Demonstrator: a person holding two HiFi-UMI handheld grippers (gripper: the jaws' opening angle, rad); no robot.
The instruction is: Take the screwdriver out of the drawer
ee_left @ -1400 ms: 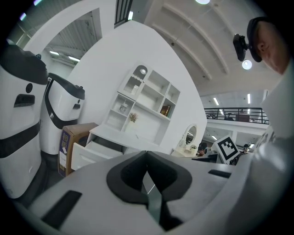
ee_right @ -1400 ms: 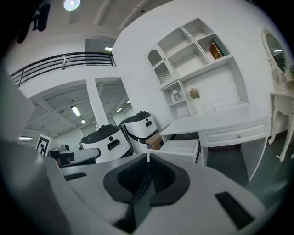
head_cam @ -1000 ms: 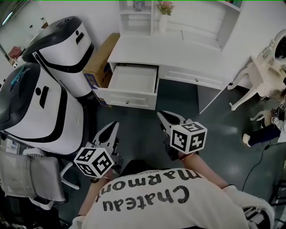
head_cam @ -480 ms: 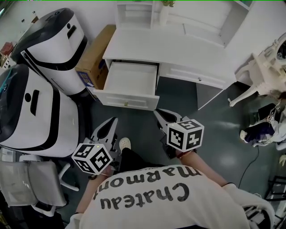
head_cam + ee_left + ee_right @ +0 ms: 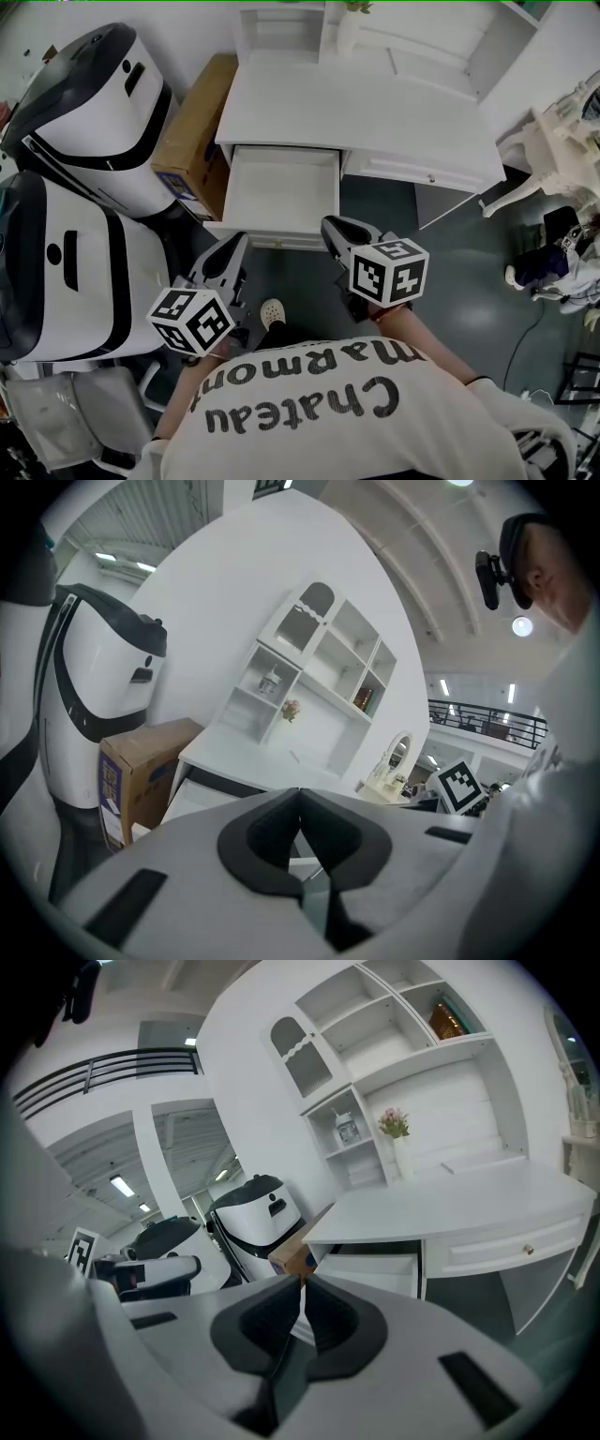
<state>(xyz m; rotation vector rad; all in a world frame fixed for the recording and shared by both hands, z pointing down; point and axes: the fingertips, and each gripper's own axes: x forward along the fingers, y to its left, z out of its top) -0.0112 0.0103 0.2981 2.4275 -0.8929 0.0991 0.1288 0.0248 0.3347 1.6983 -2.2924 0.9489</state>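
The white desk (image 5: pixel 375 122) has its left drawer (image 5: pixel 281 187) pulled out; the inside looks bare white and no screwdriver shows in it. My left gripper (image 5: pixel 234 243) is shut and empty, just short of the drawer's front at its left corner. My right gripper (image 5: pixel 330 226) is shut and empty too, close to the drawer's right front corner. In the left gripper view the shut tips (image 5: pixel 299 795) point at the open drawer (image 5: pixel 202 794). The right gripper view shows its shut tips (image 5: pixel 302 1284) in front of the same drawer (image 5: pixel 375 1274).
Two big white-and-black machines (image 5: pixel 94 94) (image 5: pixel 66 272) stand at the left, with a cardboard box (image 5: pixel 192 141) between them and the desk. A shelf unit (image 5: pixel 403 37) tops the desk. A white chair (image 5: pixel 553 141) and a person (image 5: pixel 562 267) are at the right.
Both grippers have moved forward toward the desk, and the open drawer now lies just ahead of their tips. Both jaws stayed shut.
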